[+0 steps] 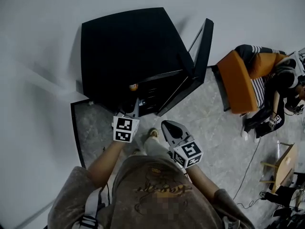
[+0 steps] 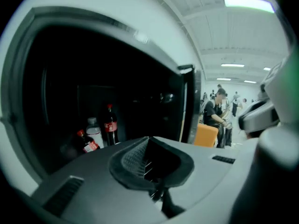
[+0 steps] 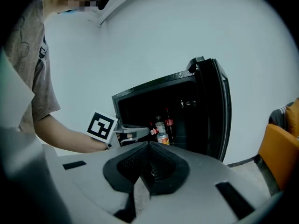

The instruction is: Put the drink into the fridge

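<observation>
A black mini fridge (image 1: 128,51) stands against the white wall with its door (image 1: 202,51) swung open to the right. My left gripper (image 1: 135,104) is at the fridge's opening, shut with nothing between its jaws (image 2: 148,146). Inside, the left gripper view shows an upright cola bottle (image 2: 110,125), a water bottle (image 2: 95,130) and a leaning cola bottle (image 2: 86,143). The right gripper view also shows an orange can (image 3: 162,138) in front of the bottles, just beyond the left gripper (image 3: 135,132). My right gripper (image 1: 167,124) hangs back from the fridge, shut and empty (image 3: 148,150).
An orange chair (image 1: 238,82) stands right of the open door, with a seated person (image 1: 271,75) beside it. A wooden stool (image 1: 286,161) and a cable lie on the stone floor at far right. Several people (image 2: 215,111) stand in the room's background.
</observation>
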Available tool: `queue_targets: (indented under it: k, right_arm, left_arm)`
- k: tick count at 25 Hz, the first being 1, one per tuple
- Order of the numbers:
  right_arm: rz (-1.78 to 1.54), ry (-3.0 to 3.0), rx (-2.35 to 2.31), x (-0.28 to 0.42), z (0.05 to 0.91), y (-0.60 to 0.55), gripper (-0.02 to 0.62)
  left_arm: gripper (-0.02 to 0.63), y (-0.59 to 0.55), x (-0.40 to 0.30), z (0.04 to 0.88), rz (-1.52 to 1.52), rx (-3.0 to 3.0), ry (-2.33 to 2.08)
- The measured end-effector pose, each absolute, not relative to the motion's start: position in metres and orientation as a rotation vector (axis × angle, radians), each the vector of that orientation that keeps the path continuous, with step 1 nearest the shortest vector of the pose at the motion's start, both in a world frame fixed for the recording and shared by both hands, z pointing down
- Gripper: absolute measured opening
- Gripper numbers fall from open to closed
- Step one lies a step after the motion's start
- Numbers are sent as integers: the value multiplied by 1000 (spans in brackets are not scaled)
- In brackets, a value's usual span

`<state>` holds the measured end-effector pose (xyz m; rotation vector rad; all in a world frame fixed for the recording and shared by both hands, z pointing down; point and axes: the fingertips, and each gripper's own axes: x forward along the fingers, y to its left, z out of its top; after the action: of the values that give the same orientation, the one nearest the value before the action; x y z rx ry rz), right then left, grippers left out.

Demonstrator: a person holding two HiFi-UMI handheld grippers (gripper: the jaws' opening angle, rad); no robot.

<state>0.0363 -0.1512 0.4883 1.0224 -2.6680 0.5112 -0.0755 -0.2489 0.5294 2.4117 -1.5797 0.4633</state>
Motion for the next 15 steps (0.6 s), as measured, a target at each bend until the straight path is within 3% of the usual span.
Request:
queue_targets:
  k: [15]
  right_arm:
    - [435, -2831, 910, 33, 421, -146, 21]
  left_arm:
    - [5, -150, -39, 414, 259, 2613, -1284]
